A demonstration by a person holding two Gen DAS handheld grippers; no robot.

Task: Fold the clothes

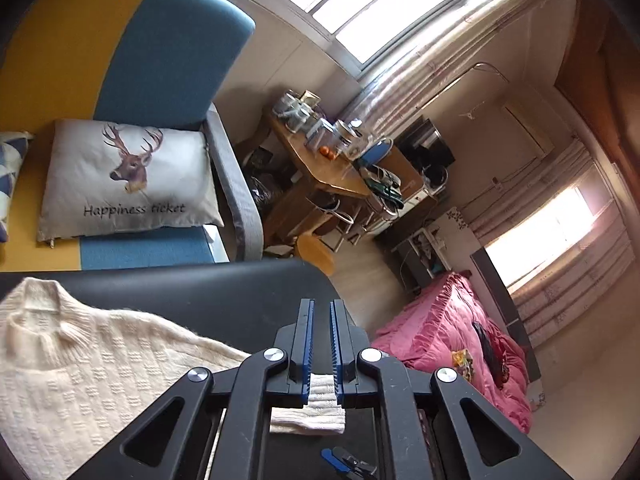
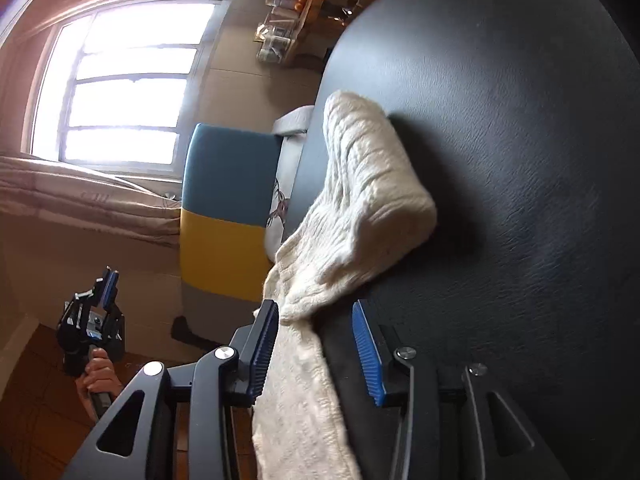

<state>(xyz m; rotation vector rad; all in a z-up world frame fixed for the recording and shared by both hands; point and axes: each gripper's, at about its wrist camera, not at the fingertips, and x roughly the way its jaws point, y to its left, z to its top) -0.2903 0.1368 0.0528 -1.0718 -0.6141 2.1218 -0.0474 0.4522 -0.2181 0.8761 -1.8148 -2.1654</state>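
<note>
Sweater [image 1: 92, 364], cream and knitted, lies spread on the dark tabletop [image 1: 224, 292] in my left wrist view, its neckline toward the upper left. My left gripper [image 1: 322, 344] has its 2 blue-padded fingers [image 1: 307, 344] drawn nearly together, and a ribbed cuff of the sweater is pinched between them low down by their base, the loose end hanging below. Beyond the table stands a blue and yellow sofa [image 1: 160, 52] with a deer-print cushion [image 1: 128, 180] on its seat. Further off are a wooden desk [image 1: 320, 172] crowded with jars, a bed under a pink cover [image 1: 452, 336], and bright windows.

From my right wrist view, the sweater [image 2: 360, 208] lies folded in a thick bundle on the tabletop [image 2: 520, 160], and a strip of it runs down toward the camera over the table's edge. My right gripper [image 2: 316, 344] has its 2 fingers [image 2: 262, 352] standing apart; the strip passes between them, lying just beside the left pad, and I cannot tell whether it touches. The right pad is clear of the cloth. At the lower left, my left gripper [image 2: 108, 280] shows small, held in a hand [image 2: 98, 372], its jaws together. The sofa [image 2: 228, 208] and a window [image 2: 120, 80] are behind.
</note>
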